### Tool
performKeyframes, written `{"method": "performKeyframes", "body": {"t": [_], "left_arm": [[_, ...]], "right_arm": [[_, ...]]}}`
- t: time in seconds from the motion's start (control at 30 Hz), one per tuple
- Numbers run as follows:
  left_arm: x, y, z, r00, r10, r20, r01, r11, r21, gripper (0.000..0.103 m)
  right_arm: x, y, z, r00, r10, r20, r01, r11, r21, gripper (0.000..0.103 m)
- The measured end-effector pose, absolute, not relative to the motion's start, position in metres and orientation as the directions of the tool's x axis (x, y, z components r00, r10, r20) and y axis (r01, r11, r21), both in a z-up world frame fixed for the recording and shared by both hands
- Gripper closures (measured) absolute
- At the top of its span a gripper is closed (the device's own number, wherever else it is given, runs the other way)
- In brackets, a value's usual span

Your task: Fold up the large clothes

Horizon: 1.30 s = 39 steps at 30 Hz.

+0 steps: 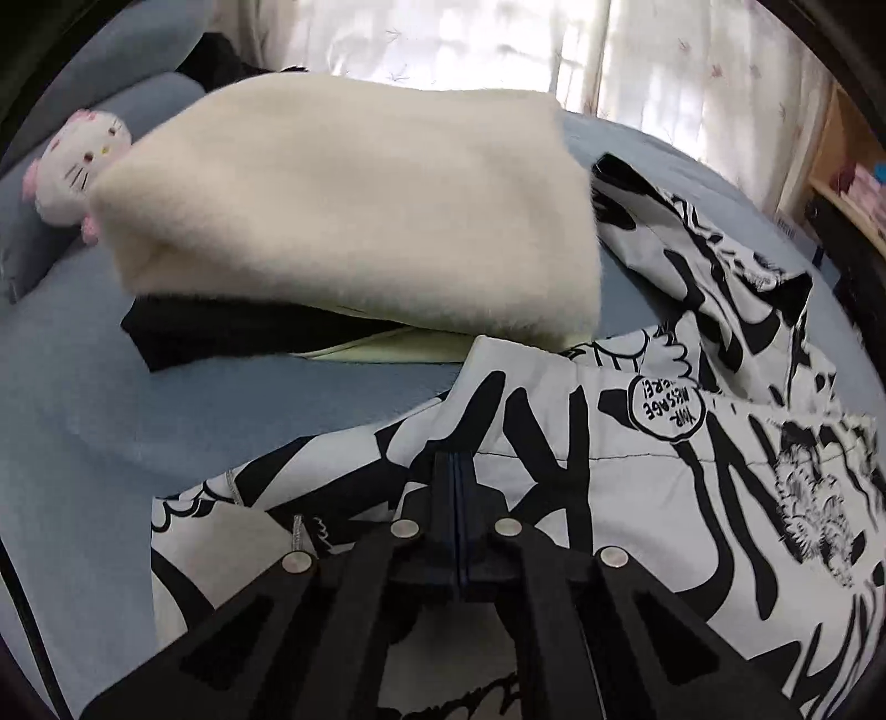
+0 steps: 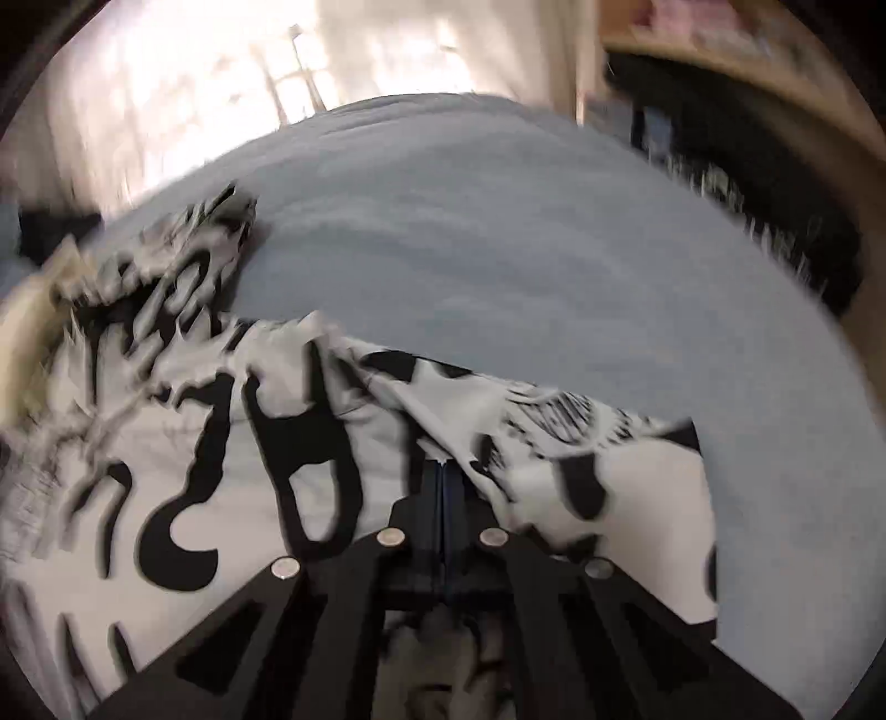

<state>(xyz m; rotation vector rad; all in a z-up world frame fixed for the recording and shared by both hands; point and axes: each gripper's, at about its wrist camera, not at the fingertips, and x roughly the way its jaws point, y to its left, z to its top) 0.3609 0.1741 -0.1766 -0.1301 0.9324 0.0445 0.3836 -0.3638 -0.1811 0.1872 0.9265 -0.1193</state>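
Both jaws pinched tight on the printed garment [image 1: 637, 498], spread across the blue bed [image 1: 166, 399].

Left gripper [image 1: 458, 465] and right gripper [image 2: 443, 471] clamped flat on thin cloth edges; risk of fabric slipping free mid-lift, or dragging into the folded cream blanket [image 1: 354, 210] just beyond, spoiling that stack.

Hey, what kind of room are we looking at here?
Most likely a bedroom: a bed with a blue sheet, a white cat plush toy with pink bows beside a blue pillow, and sheer white curtains over a bright window.
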Motion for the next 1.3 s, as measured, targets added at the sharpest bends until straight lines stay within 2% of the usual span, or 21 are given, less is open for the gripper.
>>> {"method": "performKeyframes", "body": {"t": [0.13,0.2,0.3,0.4,0.47,0.57,0.63,0.7,0.77,0.87,0.97,1.07,1.2,1.27,1.3], "left_arm": [[0.366,0.164,-0.172,0.583,0.017,-0.812,-0.109,0.992,-0.057,0.102],[0.360,0.160,-0.162,0.584,0.023,-0.812,-0.126,0.990,-0.062,0.102],[0.335,0.141,-0.134,0.615,-0.008,-0.788,-0.104,0.990,-0.092,0.102],[0.296,0.105,-0.108,0.637,-0.131,-0.759,-0.025,0.981,-0.190,0.100],[0.269,0.080,-0.102,0.630,-0.218,-0.746,0.020,0.964,-0.264,0.099],[0.245,0.037,-0.111,0.602,-0.291,-0.744,0.054,0.944,-0.325,0.099],[0.235,0.021,-0.127,0.572,-0.315,-0.757,0.062,0.938,-0.342,0.099],[0.232,0.013,-0.150,0.534,-0.310,-0.787,0.037,0.938,-0.344,0.098],[0.232,0.020,-0.170,0.517,-0.317,-0.795,0.001,0.929,-0.369,0.098],[0.229,0.028,-0.174,0.533,-0.275,-0.800,-0.004,0.945,-0.328,0.098],[0.229,0.049,-0.174,0.548,-0.192,-0.814,-0.038,0.966,-0.254,0.098],[0.223,0.084,-0.172,0.560,-0.100,-0.823,-0.119,0.973,-0.199,0.098],[0.210,0.141,-0.171,0.567,0.029,-0.823,-0.258,0.956,-0.144,0.099],[0.202,0.169,-0.171,0.564,0.084,-0.821,-0.326,0.937,-0.128,0.099],[0.197,0.185,-0.170,0.563,0.108,-0.819,-0.365,0.922,-0.130,0.099]], "right_arm": [[0.373,-0.348,-0.166,0.584,-0.105,-0.805,0.182,0.983,0.004,0.100],[0.365,-0.335,-0.157,0.589,-0.105,-0.802,0.176,0.984,0.001,0.100],[0.345,-0.303,-0.133,0.630,-0.004,-0.776,0.108,0.991,0.083,0.100],[0.331,-0.257,-0.115,0.647,0.115,-0.754,0.001,0.989,0.151,0.100],[0.315,-0.218,-0.106,0.644,0.241,-0.726,-0.099,0.967,0.234,0.100],[0.306,-0.168,-0.111,0.603,0.363,-0.710,-0.187,0.930,0.317,0.100],[0.306,-0.148,-0.125,0.570,0.381,-0.728,-0.201,0.924,0.326,0.100],[0.310,-0.141,-0.143,0.537,0.377,-0.755,-0.182,0.925,0.333,0.099],[0.319,-0.150,-0.165,0.499,0.380,-0.779,-0.125,0.921,0.370,0.103],[0.317,-0.168,-0.171,0.492,0.430,-0.757,-0.121,0.895,0.430,0.103],[0.307,-0.181,-0.162,0.523,0.404,-0.751,-0.133,0.909,0.396,0.103],[0.301,-0.203,-0.155,0.561,0.316,-0.765,-0.116,0.945,0.305,0.103],[0.286,-0.267,-0.160,0.573,-0.011,-0.819,0.072,0.997,0.037,0.098],[0.274,-0.312,-0.168,0.553,-0.085,-0.829,0.176,0.984,0.016,0.098],[0.268,-0.329,-0.170,0.548,-0.090,-0.831,0.211,0.977,0.033,0.103]]}}
